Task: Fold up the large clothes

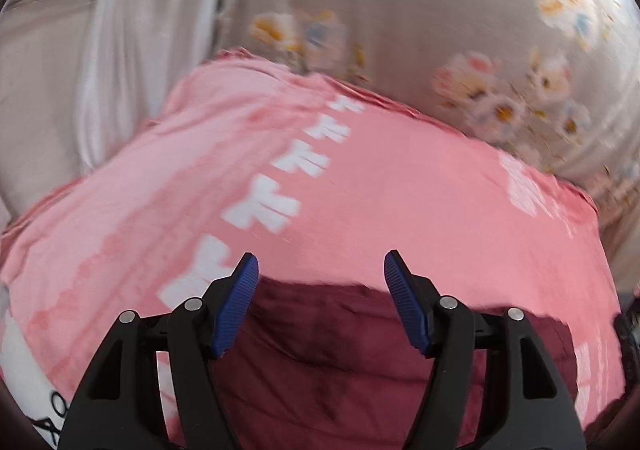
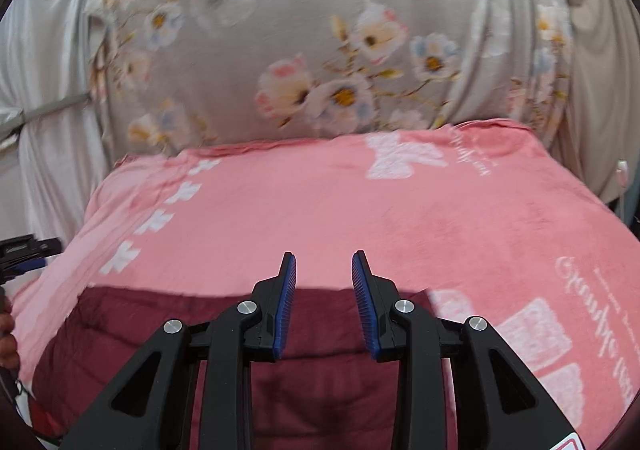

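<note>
Your left gripper (image 1: 320, 270) hangs with its blue-padded jaws spread wide and nothing between them, above the far edge of the maroon garment (image 1: 332, 362). That garment lies flat on the pink blanket (image 1: 400, 190), whose white printed marks (image 1: 264, 206) run away from it to the left. Beyond the blanket hangs a floral grey cloth (image 1: 400, 10), with a white curtain (image 1: 132, 50) left of it.

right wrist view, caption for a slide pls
Open right gripper above a maroon garment on a pink towel.
</note>
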`<action>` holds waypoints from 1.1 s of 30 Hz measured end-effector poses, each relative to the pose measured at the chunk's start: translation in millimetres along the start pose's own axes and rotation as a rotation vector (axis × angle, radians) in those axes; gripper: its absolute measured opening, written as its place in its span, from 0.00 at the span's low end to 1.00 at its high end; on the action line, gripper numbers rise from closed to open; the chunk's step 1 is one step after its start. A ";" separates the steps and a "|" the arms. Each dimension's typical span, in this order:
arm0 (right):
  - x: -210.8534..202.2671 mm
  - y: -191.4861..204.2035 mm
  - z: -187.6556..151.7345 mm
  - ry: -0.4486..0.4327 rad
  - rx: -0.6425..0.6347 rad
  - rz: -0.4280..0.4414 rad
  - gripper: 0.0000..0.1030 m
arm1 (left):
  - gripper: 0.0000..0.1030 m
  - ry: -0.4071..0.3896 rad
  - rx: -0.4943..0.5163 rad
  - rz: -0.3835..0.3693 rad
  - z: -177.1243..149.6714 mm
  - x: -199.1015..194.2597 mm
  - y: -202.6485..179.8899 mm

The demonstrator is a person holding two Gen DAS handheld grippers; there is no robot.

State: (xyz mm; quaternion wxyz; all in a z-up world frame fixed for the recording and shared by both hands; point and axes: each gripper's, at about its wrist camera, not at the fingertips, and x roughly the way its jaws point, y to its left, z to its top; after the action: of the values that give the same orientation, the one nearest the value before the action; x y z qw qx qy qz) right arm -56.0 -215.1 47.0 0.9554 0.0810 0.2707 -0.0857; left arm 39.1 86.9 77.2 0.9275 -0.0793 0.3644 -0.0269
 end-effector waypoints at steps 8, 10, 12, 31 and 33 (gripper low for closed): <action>66.5 21.3 -39.7 0.161 -0.032 0.006 0.30 | 0.61 0.207 0.062 0.025 -73.6 81.0 -55.0; 78.6 16.9 -46.3 0.189 -0.018 -0.001 0.30 | 0.61 0.210 0.057 0.050 -81.4 89.3 -54.7; 85.3 14.7 -51.1 0.202 -0.018 -0.009 0.27 | 0.62 0.204 0.056 0.060 -85.1 94.6 -53.4; 81.4 18.4 -53.6 0.223 -0.026 0.003 0.27 | 0.63 0.144 0.097 0.103 -103.2 115.3 -52.3; 59.4 29.1 -48.4 0.177 -0.024 0.049 0.27 | 0.63 0.161 0.084 0.084 -97.0 106.6 -47.2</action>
State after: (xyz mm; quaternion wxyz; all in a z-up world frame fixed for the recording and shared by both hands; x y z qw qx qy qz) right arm -24.6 -184.2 -22.0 0.9306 0.0833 0.3528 -0.0516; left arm 51.6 16.5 -56.6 0.8980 -0.0225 0.4394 -0.0098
